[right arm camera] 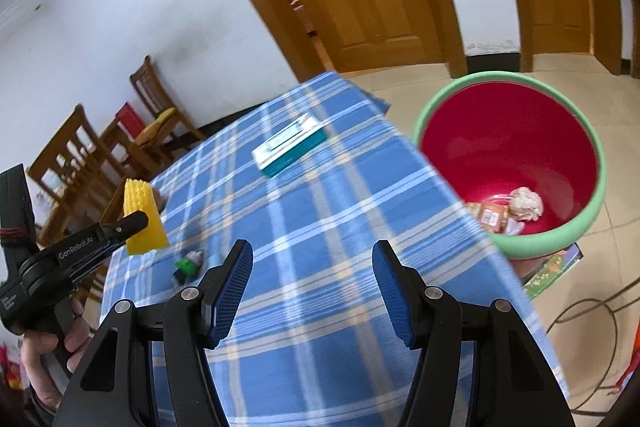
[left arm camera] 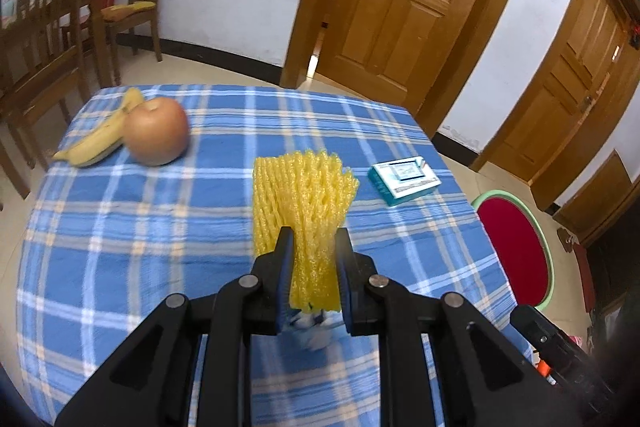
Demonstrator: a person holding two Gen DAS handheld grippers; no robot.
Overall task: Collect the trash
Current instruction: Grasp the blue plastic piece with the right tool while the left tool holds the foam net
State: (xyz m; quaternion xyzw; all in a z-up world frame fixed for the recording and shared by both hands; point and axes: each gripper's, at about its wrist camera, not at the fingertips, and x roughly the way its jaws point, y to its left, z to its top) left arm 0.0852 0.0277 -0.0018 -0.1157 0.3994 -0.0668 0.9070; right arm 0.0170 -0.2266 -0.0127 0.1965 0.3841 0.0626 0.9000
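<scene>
My left gripper (left arm camera: 314,247) is shut on a yellow foam fruit net (left arm camera: 304,195) and holds it above the blue plaid tablecloth (left arm camera: 140,227). The net also shows in the right wrist view (right arm camera: 142,223), clamped in the left gripper (right arm camera: 132,221). A small white and blue wrapper (left arm camera: 314,331) lies on the cloth under the left gripper; in the right wrist view it looks green and white (right arm camera: 188,263). My right gripper (right arm camera: 312,271) is open and empty above the cloth. A red bin with a green rim (right arm camera: 512,163) stands on the floor to the right of the table, with trash in its bottom.
A banana (left arm camera: 100,139) and a brown round fruit (left arm camera: 156,135) lie at the table's far left. A teal and white box (left arm camera: 404,179) lies at the far right, also visible in the right wrist view (right arm camera: 290,145). Wooden chairs (left arm camera: 40,27) stand left; doors behind.
</scene>
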